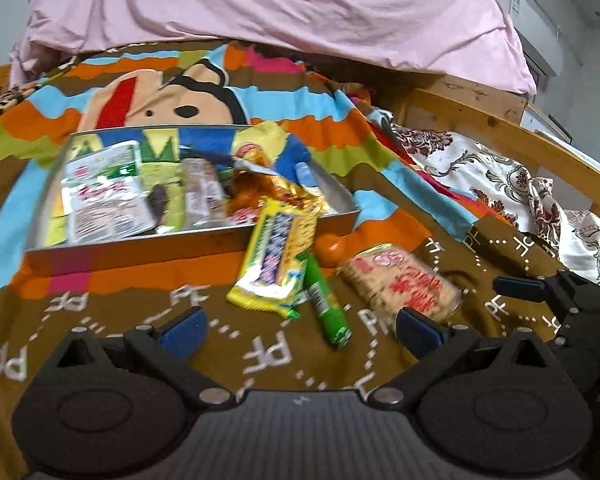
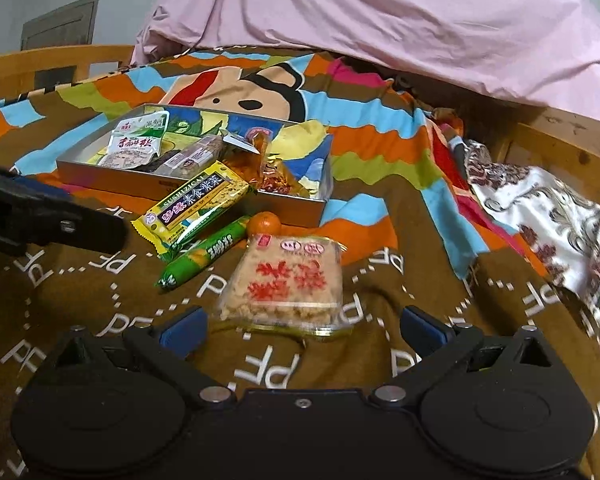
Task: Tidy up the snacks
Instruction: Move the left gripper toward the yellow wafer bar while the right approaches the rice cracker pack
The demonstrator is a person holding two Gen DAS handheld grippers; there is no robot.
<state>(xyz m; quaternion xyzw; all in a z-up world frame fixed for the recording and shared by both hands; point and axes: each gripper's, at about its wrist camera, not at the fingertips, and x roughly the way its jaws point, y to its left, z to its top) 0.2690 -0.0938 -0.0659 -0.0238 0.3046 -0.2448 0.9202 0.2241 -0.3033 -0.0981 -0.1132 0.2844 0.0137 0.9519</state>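
Note:
A shallow silver box (image 1: 188, 246) (image 2: 112, 178) lies on the bedspread with several snack packets inside. In front of it lie a yellow seaweed packet (image 1: 276, 256) (image 2: 196, 208) leaning on the box's front wall, a green sausage stick (image 1: 326, 304) (image 2: 206, 254), a small orange (image 1: 328, 246) (image 2: 265, 224) and a clear-wrapped rice cake (image 1: 404, 286) (image 2: 288, 284). My left gripper (image 1: 300, 326) is open and empty, just short of the green stick. My right gripper (image 2: 302, 326) is open and empty, just short of the rice cake.
A pink quilt (image 1: 280, 8) (image 2: 400, 20) is heaped behind the box. A wooden bed rail (image 1: 500, 128) (image 2: 560, 144) and a floral cloth (image 1: 520, 184) (image 2: 548, 216) lie on the right. The right gripper shows in the left wrist view (image 1: 540, 292), the left gripper in the right wrist view (image 2: 60, 224).

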